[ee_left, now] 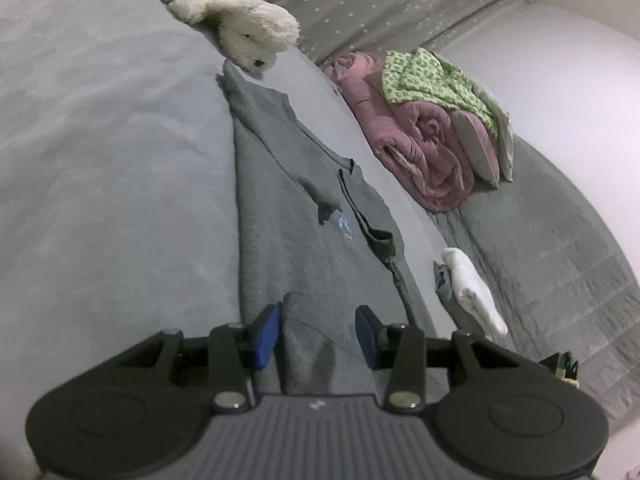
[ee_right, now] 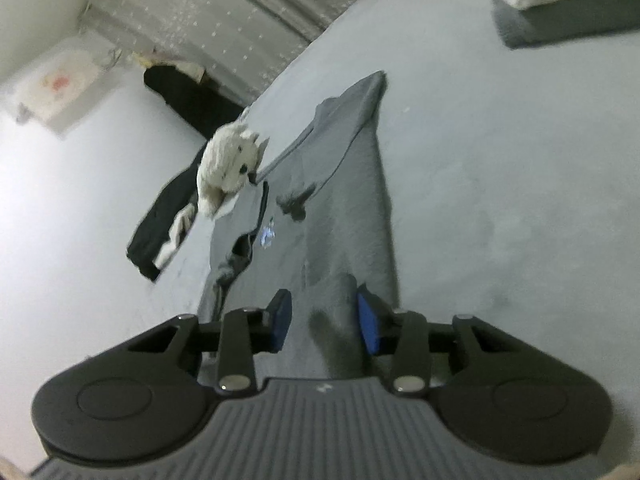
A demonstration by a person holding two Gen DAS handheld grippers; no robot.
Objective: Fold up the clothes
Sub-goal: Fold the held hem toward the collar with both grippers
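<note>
Grey shirt (ee_left: pixel 304 208) flat on bed (ee_left: pixel 100 160), hem between part-open pads of left hand-held gripper (ee_left: pixel 318 334) and right hand-held gripper (ee_right: pixel 324 322).

The shirt (ee_left: pixel 304 200) lies flat on the bed (ee_left: pixel 100 160), lengthwise away from the camera. Beyond the shirt's far end, touching it, sits a plush toy (ee_left: pixel 240 20). To the shirt's right: a folded stack (ee_left: pixel 468 288) near, a rolled quilt (ee_left: pixel 420 136) farther back.
</note>
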